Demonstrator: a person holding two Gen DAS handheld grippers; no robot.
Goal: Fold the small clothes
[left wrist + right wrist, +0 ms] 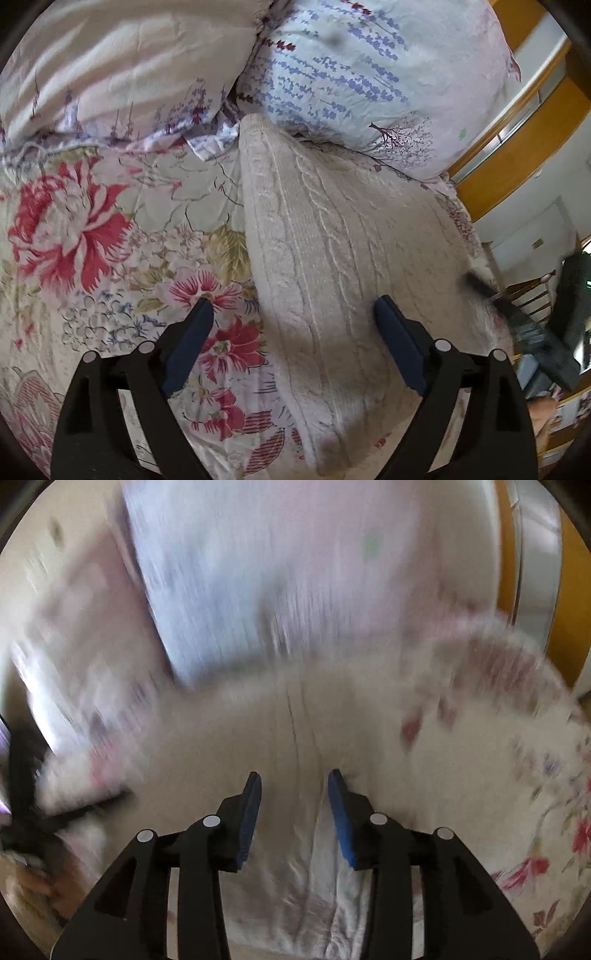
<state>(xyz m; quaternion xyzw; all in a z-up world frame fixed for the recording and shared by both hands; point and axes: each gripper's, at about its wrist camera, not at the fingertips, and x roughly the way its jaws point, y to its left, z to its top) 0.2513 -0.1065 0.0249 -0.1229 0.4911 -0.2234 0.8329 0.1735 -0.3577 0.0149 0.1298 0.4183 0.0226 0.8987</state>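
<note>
The flowery bed (110, 229) held a soft, light cream cable-knit sweater (332, 240) at twelve o'clock from the released left tool (293, 308). The released right tool (294, 774) hovered above it. Grab its edge.

A: Sweater (332, 258) colour?
B: Cream, cable-knit pattern.
A: Bedspread (110, 240)?
B: Pale ground, big red-pink flowers, olive leaves, some blue outlines.
A: Pillows?
B: Right pillow (369, 66) light blue to pink, purple sprigs. Left pillow (129, 62) cream-pink.
A: Grippers?
B: Black frames, blue pads (192, 343).
</note>
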